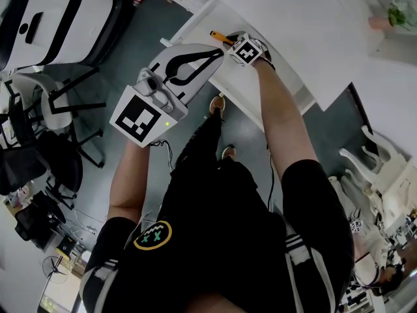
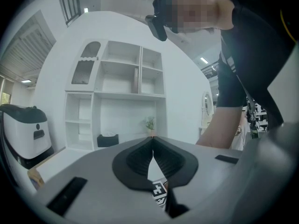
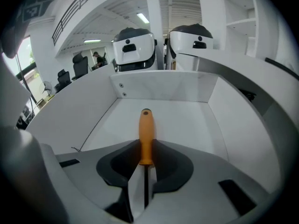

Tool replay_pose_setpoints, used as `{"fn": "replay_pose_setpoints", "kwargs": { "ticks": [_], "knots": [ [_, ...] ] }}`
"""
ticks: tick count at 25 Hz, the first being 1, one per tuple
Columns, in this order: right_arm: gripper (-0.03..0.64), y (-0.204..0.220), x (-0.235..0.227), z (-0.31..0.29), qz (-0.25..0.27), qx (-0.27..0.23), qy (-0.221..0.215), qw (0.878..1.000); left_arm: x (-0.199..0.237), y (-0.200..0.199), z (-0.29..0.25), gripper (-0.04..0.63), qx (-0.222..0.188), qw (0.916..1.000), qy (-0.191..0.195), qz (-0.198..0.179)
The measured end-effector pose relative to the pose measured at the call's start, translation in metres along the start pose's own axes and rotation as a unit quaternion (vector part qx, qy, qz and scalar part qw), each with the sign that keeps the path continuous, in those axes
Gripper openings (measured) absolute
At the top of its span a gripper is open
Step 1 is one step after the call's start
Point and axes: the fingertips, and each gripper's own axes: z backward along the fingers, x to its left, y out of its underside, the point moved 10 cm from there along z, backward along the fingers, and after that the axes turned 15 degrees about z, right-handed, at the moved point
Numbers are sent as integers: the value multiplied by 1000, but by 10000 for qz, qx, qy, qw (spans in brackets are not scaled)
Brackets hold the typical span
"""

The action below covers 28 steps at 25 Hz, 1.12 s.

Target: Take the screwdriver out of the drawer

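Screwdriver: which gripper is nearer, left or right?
Right. The right gripper is inside the drawer, jaws clamped on the screwdriver at its orange handle. The left gripper is shut and empty, held outside the drawer, apart from the screwdriver.

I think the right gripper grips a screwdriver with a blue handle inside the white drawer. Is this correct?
Not quite: the handle is orange, not blue. The right gripper view shows the screwdriver with its orange handle gripped by the right gripper inside the white drawer.
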Motion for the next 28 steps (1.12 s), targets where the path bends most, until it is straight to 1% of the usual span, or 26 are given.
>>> {"fn": "replay_pose_setpoints", "kwargs": {
  "ticks": [3, 8, 15, 19, 24, 26, 28],
  "knots": [
    [103, 9, -3, 4, -417, -139, 165, 9989, -3, -1, 2, 20, -3, 10000, 10, -15],
    [103, 8, -5, 19, -507, -225, 332, 9979, -7, -3, 3, 20, -43, 10000, 36, -31],
    [104, 2, 0, 46, -540, -552, 565, 9954, -19, -6, 0, 20, -120, 9998, 136, -79],
    [104, -6, 9, 73, -540, -901, 753, 9916, -31, -8, 1, 20, -160, 9997, 155, -124],
    [104, -23, 22, 108, -408, -1365, 978, 9850, -41, -8, 6, 20, -224, 9997, 94, -98],
    [104, -30, 29, 123, -351, -1511, 1063, 9822, -46, -9, 10, 20, -234, 9995, 85, -180],
    [104, -35, 36, 140, -287, -1654, 1161, 9790, -50, -7, 13, 20, -224, 9990, 91, -387]
  ]
}}
